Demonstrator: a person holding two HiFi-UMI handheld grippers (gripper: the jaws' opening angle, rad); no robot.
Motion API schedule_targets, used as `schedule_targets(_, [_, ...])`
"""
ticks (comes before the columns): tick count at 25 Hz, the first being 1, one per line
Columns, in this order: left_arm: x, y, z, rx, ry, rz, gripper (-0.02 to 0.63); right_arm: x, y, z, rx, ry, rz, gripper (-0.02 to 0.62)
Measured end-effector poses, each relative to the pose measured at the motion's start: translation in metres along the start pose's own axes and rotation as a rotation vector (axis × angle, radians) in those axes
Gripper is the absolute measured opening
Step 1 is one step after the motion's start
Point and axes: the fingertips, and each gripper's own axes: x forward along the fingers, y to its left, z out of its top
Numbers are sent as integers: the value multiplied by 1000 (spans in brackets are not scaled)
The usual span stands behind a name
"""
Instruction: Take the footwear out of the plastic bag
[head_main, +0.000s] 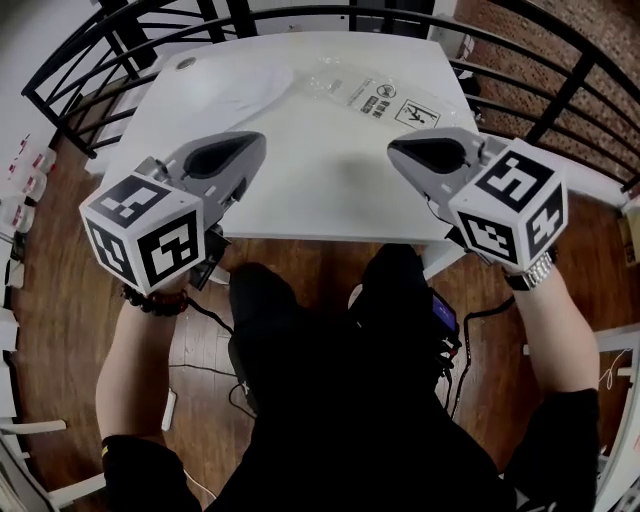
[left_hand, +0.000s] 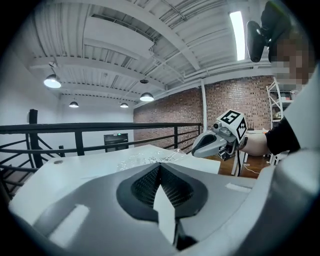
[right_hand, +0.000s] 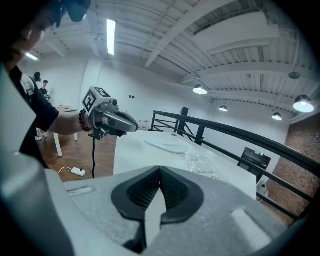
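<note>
White flat footwear (head_main: 232, 85) lies on the white tabletop (head_main: 330, 175) beside the clear plastic bag (head_main: 372, 92); my left hand-held gripper (head_main: 255, 145) and right hand-held gripper (head_main: 397, 150) hover empty, jaws pressed together

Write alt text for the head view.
The left gripper and right gripper, both shut and empty, hover over a white table's near edge. At its far side, a white slipper lies left of a clear bag.
</note>
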Motion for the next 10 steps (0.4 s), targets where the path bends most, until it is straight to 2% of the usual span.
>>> schedule_targets(10, [7,-58,-5,5,-45,-53,17,-10,49,6,-4,-68,18,-8])
